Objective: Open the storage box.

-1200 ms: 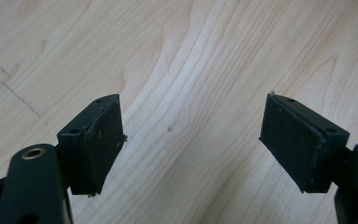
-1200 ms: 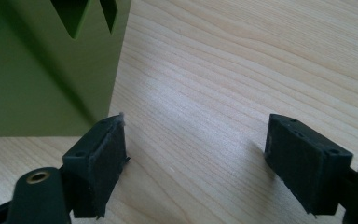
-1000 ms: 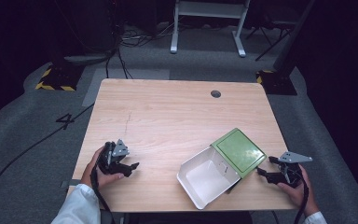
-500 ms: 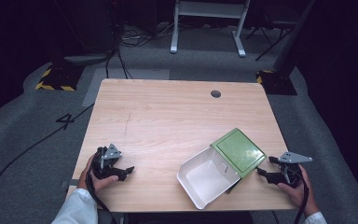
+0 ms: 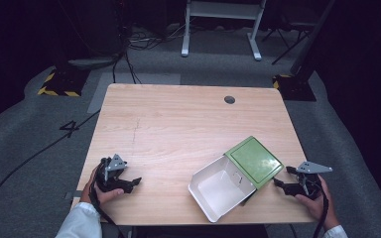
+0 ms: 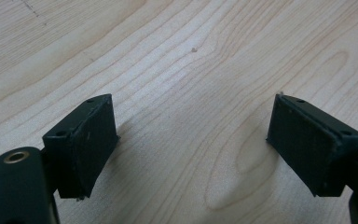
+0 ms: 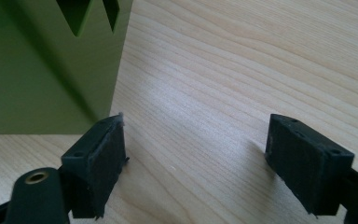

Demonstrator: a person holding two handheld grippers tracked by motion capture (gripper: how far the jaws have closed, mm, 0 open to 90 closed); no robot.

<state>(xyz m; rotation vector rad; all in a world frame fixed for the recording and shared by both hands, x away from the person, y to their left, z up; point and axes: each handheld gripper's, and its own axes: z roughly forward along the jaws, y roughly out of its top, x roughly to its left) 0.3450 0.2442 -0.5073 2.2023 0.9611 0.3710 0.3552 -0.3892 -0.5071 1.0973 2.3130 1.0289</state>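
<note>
High view: an open box (image 5: pixel 235 178), white tray joined to a green lid (image 5: pixel 254 161), lies on the wooden surface (image 5: pixel 178 129) toward its near right corner. The right gripper (image 5: pixel 283 184) sits just beside the box's right side, close to the green lid, held by a hand (image 5: pixel 317 201) at the surface's near right edge. The left gripper (image 5: pixel 133 182) rests well apart from the box, near the near left edge, held by the other hand (image 5: pixel 101 191) with a white sleeve (image 5: pixel 82 223) behind it.

Right gripper view: the jaws stand wide apart with bare wood between them and nothing held; the green lid (image 7: pixel 46 65), with slots cut in it, rises just ahead of the left jaw, nearly touching its tip.

Left gripper view: the jaws are spread wide, holding nothing, over plain wood grain (image 6: pixel 191 93).

No brand or label can be read on the box. On the floor beyond the left gripper a painted "4" (image 5: pixel 71 128) shows. A round hole (image 5: pixel 229 99) lies near the surface's far edge. The middle and far part of the surface are open wood.
</note>
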